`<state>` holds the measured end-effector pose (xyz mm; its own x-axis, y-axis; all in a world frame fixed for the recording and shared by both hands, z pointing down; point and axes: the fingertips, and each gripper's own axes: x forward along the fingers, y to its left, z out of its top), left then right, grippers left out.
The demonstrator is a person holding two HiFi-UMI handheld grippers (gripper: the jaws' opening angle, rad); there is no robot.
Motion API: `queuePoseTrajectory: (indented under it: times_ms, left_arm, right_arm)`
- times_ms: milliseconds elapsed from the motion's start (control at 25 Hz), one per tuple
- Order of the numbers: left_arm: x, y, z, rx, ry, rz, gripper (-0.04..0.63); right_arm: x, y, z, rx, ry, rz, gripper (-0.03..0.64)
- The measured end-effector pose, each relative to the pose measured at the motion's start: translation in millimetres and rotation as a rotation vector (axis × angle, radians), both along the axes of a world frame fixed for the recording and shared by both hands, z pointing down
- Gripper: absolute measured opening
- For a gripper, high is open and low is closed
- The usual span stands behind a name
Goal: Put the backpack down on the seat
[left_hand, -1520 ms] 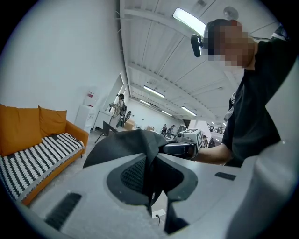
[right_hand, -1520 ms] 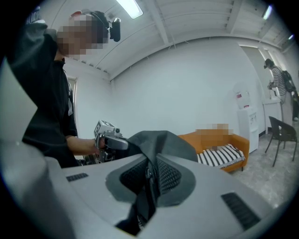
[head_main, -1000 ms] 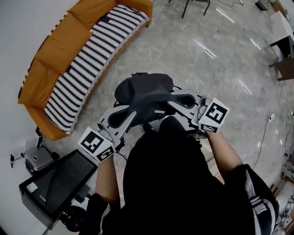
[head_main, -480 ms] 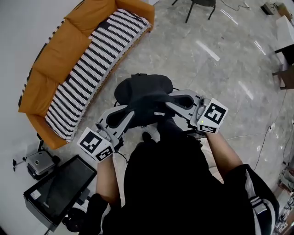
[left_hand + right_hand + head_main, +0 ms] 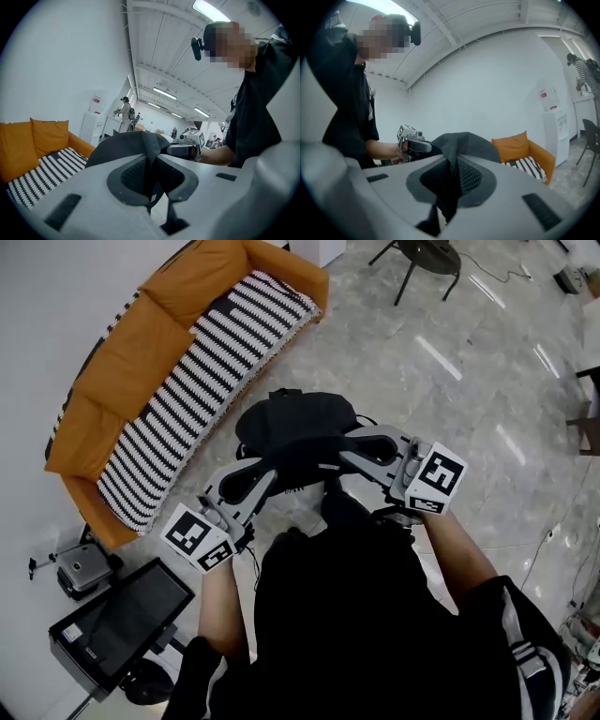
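Backpack fabric (image 5: 295,427) sits clamped in left gripper (image 5: 151,177) and right gripper (image 5: 452,182) — a pinch only gripper views reveal.

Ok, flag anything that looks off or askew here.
Nothing stands out. The backpack hangs gripped by the left tool and right tool, and the striped cover lies flat on the orange sofa.

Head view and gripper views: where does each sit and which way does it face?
Head view: on the person's head, steeply down on backpack, sofa, forearms, left tool, right tool.
Left gripper view: on left tool, along jaws shut on backpack fabric; torso at right.
Right gripper view: on right tool, facing opposite, over the backpack; torso at left.
Shared: each gripper view shows the other tool.
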<state>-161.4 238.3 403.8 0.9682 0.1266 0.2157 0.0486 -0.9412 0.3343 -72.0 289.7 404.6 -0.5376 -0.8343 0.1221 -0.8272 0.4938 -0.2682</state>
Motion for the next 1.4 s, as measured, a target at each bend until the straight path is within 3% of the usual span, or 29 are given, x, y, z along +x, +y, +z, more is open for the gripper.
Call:
queuePoseTrajectory:
  times_ms: [320, 840, 1400]
  left_arm:
    - [39, -23, -3, 0.034, -0.026, -0.056, 0.049]
    - [58, -50, 12, 0.009, -0.022, -0.058, 0.049]
    - [99, -137, 15, -0.005, -0.001, -0.039, 0.049]
  right_arm:
    - [40, -26, -1, 0.024, -0.031, -0.049, 0.043]
    - [60, -54, 15, -0.001, -0.021, -0.06, 0.043]
    - [100, -141, 17, -0.038, 0.012, -0.063, 0.043]
